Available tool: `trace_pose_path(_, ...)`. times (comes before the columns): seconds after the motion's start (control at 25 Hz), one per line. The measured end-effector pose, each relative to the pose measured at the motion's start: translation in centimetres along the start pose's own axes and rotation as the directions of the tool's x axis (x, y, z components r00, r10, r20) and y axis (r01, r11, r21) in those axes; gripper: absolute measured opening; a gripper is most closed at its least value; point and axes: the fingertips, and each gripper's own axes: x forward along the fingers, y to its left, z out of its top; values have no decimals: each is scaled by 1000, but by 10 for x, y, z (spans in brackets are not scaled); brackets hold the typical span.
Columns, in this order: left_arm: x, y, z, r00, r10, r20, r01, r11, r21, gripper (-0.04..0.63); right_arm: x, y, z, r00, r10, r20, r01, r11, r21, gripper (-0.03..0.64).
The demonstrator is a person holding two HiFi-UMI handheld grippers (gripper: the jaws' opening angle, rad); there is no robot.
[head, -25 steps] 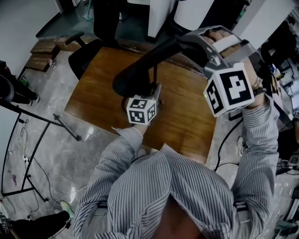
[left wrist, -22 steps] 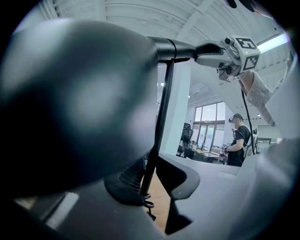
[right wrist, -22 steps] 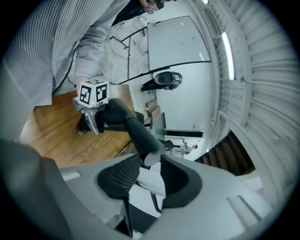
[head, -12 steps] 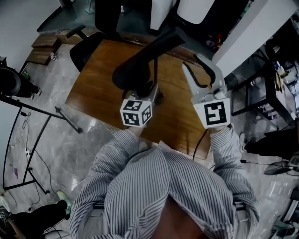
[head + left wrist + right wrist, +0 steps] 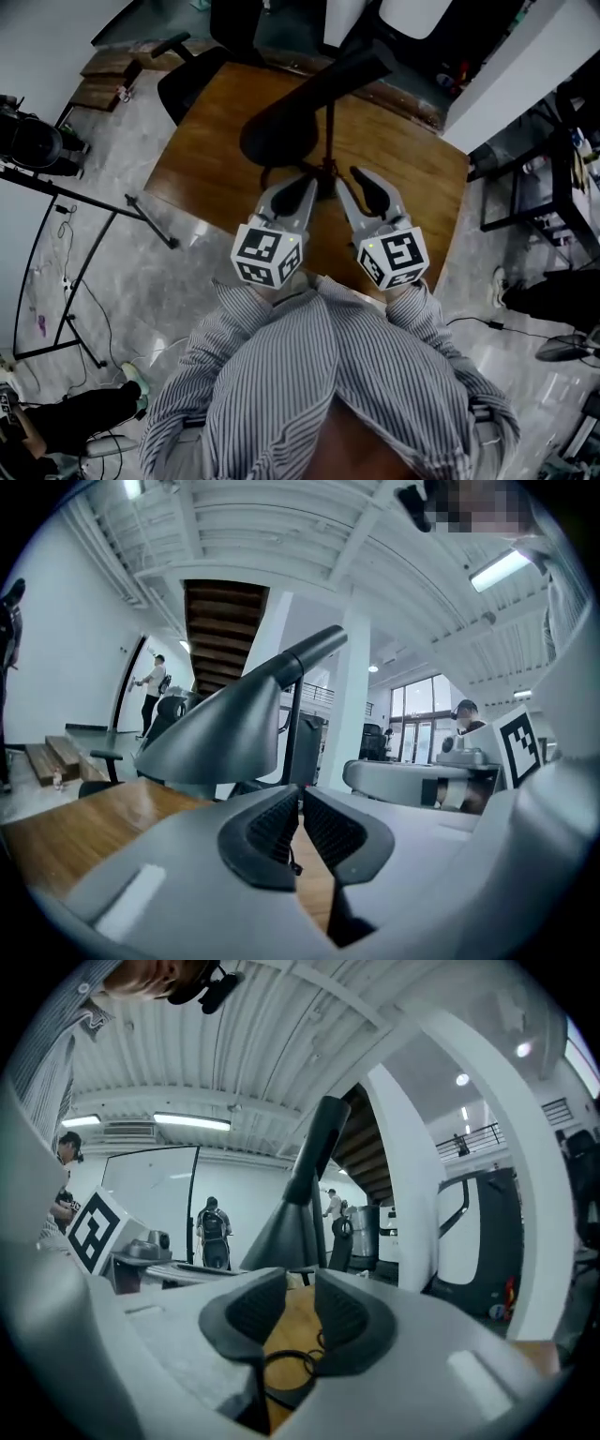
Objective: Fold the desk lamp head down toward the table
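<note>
The black desk lamp stands on the wooden table (image 5: 412, 178). Its wide head (image 5: 279, 141) hangs low at the left of the thin pole (image 5: 328, 131), with the arm (image 5: 361, 70) slanting up to the right. My left gripper (image 5: 298, 190) is in front of the lamp base. Its jaws are closing to a thin slit with nothing between them, and the lamp head (image 5: 225, 733) looms just beyond the left gripper (image 5: 300, 803). My right gripper (image 5: 361, 185) sits beside it, apart from the lamp. The right gripper (image 5: 292, 1302) has its jaws closing, still apart and empty, with the lamp head (image 5: 295, 1227) ahead.
A black cable (image 5: 281, 1358) loops on the table under the right jaws. An office chair (image 5: 197, 80) stands at the table's far left corner. A black stand (image 5: 94, 216) is on the floor at left, and a dark shelf frame (image 5: 525, 187) at right.
My right gripper has dropped from up by the lamp arm to table height beside the left one, rolling over. The left gripper has drawn back from the lamp base and narrowed its jaws.
</note>
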Motion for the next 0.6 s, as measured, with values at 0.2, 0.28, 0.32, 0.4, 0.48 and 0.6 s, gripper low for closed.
trace_pose_path(0.2, -6, -2, 6, 1000, -8, 24, 7, 999, 45, 6, -1, 18, -3, 1000, 6, 23, -7, 1000, 29, 2)
trace_pose_path(0.28, -9, -2, 7, 1000, -6, 28, 5, 999, 50, 6, -1, 20, -2, 1000, 1, 25, -1, 1000, 31, 2)
trace_pose_path(0.32, -9, -1, 7, 1000, -5, 25, 3, 999, 44, 6, -2, 20, -3, 1000, -3, 24, 2, 999, 32, 2)
trace_pose_path(0.4, -9, -1, 4, 1000, -2, 11, 2, 1000, 28, 6, -2, 21, -5, 1000, -1, 15, 1, 999, 38, 2)
trace_pose_path(0.48, -7, -3, 1, 1000, -3, -1, 3, 1000, 20, 6, -3, 22, -8, 1000, 9, 4, -9, 999, 41, 2)
trace_pose_path(0.6, -7, -7, -1, 1000, -10, -5, 10, 1000, 21, 5, -4, 25, -10, 1000, 19, -5, -19, 999, 38, 2)
